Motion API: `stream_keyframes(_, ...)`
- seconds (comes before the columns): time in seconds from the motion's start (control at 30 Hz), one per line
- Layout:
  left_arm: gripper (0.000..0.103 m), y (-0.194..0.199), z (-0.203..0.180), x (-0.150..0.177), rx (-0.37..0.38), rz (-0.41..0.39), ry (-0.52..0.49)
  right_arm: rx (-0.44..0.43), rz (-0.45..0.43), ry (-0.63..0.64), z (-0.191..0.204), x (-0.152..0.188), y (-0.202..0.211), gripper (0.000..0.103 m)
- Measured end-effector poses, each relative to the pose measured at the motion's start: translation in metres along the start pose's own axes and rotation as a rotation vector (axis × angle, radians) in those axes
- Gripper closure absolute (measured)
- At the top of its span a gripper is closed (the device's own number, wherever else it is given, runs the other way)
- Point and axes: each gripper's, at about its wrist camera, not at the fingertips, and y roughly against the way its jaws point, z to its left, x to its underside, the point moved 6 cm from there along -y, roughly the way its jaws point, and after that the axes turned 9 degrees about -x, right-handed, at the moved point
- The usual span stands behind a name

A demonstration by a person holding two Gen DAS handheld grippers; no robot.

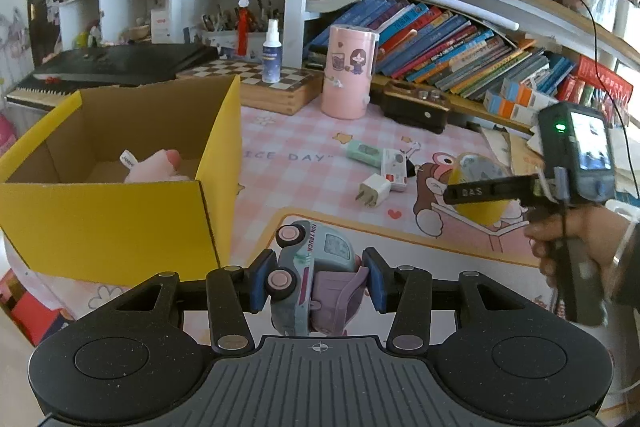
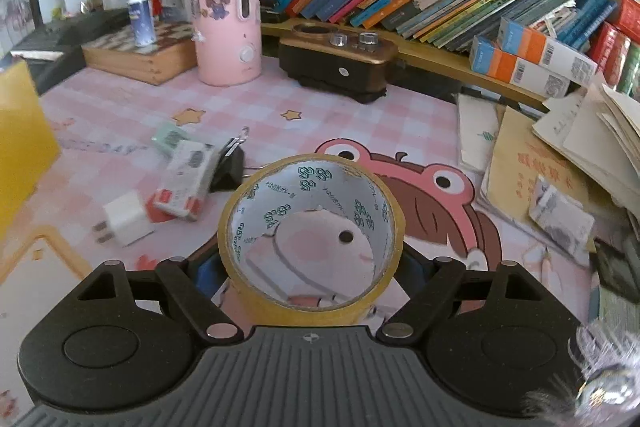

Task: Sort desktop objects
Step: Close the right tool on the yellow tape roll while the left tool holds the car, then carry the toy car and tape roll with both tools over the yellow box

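left gripper (image 1: 316, 281) pinching a toy truck (image 1: 310, 277), blue pads pressed on both of its sides, truck tipped on its side with pink wheels facing left, held above the pink checked desk mat (image 1: 304, 143) just right of the yellow cardboard box (image 1: 100, 223). box is open on top, a pink plush (image 1: 160, 167) lies inside on its floor.

right gripper (image 2: 312, 267) has a roll of yellowish tape (image 2: 310, 239) between its jaws, hole facing the camera. the fingers are hidden behind the roll, so cannot tell if the pads press on it yet. in the left wrist view the tape (image 1: 480, 187) sits well right of the box over the cartoon print on the mat, with a black finger (image 1: 488, 191) of the right gripper across it and a person's hand (image 1: 572, 239) on the handle.

between box and tape on the mat: white charger plug (image 1: 374, 191), a small white-and-red card box (image 1: 394, 167), a mint green item (image 1: 362, 151), a black binder clip (image 2: 230, 163).

behind the box, farther back: pink cylinder container with a girl sticker (image 1: 350, 71), spray bottle (image 1: 272, 53) standing on a chessboard box (image 1: 260, 83), a dark brown device with knobs (image 1: 416, 105), slanted rows of books (image 1: 452, 47) on the shelf.
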Motion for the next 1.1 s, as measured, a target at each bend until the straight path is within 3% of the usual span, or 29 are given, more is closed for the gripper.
stream_keyframes(0.43, 0.058, 0.014, 0.025, -0.002, 0.064, -0.034, 0.067, -0.172, -0.044, -0.021, 0.071, 0.016, 0.094, 0.021)
stream_keyframes(0.9, 0.058, 0.036, 0.094, 0.021, 0.065, -0.02, 0.159, -0.208, -0.012, 0.0, 0.158, 0.06, 0.138, 0.021)
stream_keyframes(1.1, 0.058, 0.05, 0.121, 0.035, 0.05, -0.018, 0.125, -0.21, -0.002, 0.017, 0.193, 0.078, 0.151, 0.021)
